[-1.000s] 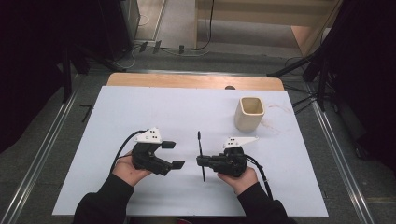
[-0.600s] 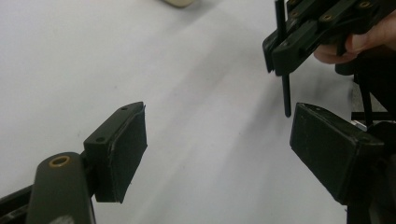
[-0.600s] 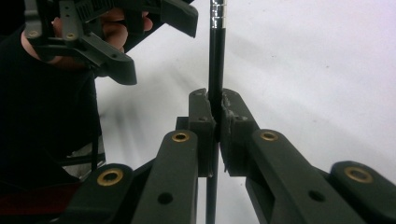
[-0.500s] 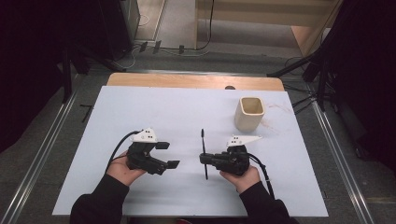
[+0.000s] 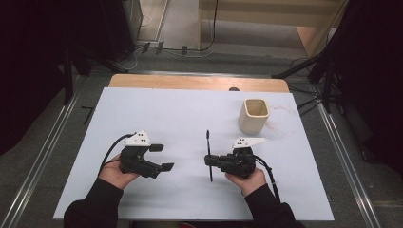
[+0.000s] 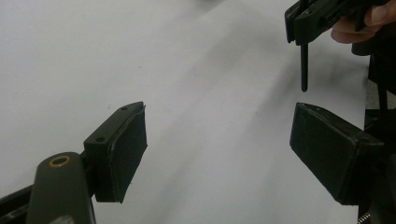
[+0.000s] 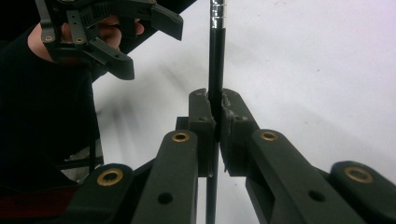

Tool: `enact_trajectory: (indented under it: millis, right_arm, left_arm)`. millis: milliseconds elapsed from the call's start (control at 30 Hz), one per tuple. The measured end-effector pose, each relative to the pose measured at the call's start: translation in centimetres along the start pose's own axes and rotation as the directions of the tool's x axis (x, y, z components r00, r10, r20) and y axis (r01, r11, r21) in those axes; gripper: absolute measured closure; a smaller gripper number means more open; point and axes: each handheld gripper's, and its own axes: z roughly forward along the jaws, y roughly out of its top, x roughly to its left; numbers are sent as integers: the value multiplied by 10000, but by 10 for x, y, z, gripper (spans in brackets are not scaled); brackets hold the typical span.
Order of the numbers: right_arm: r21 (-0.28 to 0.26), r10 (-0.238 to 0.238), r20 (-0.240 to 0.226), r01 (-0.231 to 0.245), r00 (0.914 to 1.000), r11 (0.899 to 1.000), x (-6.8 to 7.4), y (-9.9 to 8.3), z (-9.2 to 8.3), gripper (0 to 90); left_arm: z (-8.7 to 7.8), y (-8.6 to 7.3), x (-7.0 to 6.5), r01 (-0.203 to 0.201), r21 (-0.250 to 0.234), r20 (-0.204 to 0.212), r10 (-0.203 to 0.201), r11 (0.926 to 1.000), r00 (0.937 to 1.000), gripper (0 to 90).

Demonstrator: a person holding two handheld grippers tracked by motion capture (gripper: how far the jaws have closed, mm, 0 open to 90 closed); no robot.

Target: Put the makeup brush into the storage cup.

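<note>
- We see the right gripper (image 5: 209, 160) clamped on a thin black brush (image 5: 208, 154), its pads (image 7: 205, 126) pressed tight on the handle from both sides
- In the right gripper view the handle runs up between the jaws to a silver ferrule (image 7: 218, 11) at the top edge
- From above, the brush lies level just over the table (image 5: 190, 109), crosswise to the gripper, with the bristle end pointing toward the far edge
- Our left gripper (image 5: 161, 157) stands wide, nothing between its pads (image 6: 128, 156); in its own view we look past them at bare white table, and the near end of the brush (image 6: 304, 65) hangs from the other gripper at upper right
- The two grippers face each other across a gap, jaws pointing inward, near the front edge of the table
- A hand (image 5: 116, 172) in a dark sleeve (image 5: 92, 206) holds each tool
- A beige cup (image 5: 254, 115) stands upright well beyond the right gripper, toward the far right of the table, apart from the brush
- A wooden strip (image 5: 190, 83) borders the table's far edge
</note>
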Motion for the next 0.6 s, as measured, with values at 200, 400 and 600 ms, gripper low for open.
enact_trajectory:
  millis: [200,400,600]
  right_arm:
    - [0,-31,57,31,10000,10000,0,0,-1,860]
    - [-84,-31,139,32,9999,10000,0,1,-3,859]
    - [-143,-70,328,74,9994,9999,-2,1,-7,859]
  left_arm:
    - [-6,-4,1,-148,7,-187,148,9999,9997,191]
    - [-11,-8,4,-122,62,-350,124,9999,9993,191]
    - [-16,-11,7,-70,-7,-503,69,10000,9987,192]
